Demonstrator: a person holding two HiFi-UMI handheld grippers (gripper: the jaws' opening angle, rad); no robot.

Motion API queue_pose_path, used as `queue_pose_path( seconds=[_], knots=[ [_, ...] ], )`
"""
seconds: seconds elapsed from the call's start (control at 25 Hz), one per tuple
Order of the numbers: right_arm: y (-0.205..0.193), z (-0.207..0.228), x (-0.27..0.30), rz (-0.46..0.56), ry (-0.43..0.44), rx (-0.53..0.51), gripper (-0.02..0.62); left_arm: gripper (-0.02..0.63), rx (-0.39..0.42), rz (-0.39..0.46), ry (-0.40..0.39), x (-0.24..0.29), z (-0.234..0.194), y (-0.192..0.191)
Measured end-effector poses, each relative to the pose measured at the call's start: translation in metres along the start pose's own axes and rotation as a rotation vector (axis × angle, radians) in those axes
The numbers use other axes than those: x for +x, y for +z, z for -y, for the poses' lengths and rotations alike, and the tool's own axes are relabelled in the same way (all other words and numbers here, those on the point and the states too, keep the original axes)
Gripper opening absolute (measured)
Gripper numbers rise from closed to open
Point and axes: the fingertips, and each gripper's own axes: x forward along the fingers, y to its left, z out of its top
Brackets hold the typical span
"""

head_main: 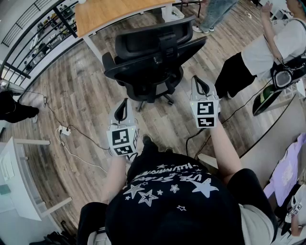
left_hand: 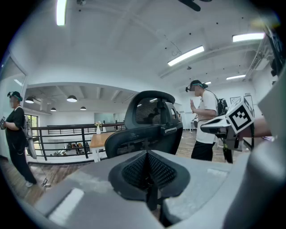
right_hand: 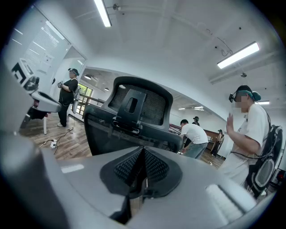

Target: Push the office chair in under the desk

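A black office chair with a mesh back and headrest (head_main: 153,52) stands on the wood-plank floor (head_main: 86,91), just before the near edge of a wooden-topped desk with white legs (head_main: 110,14). Its backrest faces the person and its castor base is out on the open floor, toward the desk's left corner.

The left gripper (head_main: 124,102) is clenched on nothing: in the left gripper view its jaws (left_hand: 147,172) meet with no gap and the chair back (left_hand: 143,129) stands clear ahead of them. The right gripper (head_main: 199,82) is likewise closed and empty; in the right gripper view its jaws (right_hand: 142,172) are pressed together, with the chair back (right_hand: 129,120) beyond them and apart. Both grippers are held side by side behind the chair, one toward each side of the backrest, and neither touches it.

A white power strip with a trailing cable (head_main: 63,130) lies on the floor to the left. A person in a white shirt and dark trousers (head_main: 258,57) stands to the right of the chair. A black metal railing (head_main: 36,33) runs along the floor's far left edge.
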Motion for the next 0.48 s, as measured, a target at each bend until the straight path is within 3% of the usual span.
queue_pose_path(
  seconds=[0.48],
  knots=[
    [-0.002, -0.004, -0.013, -0.001, 0.012, -0.001, 0.002, 0.002, 0.006, -0.006, 0.006, -0.013, 0.005, -0.002]
  ],
)
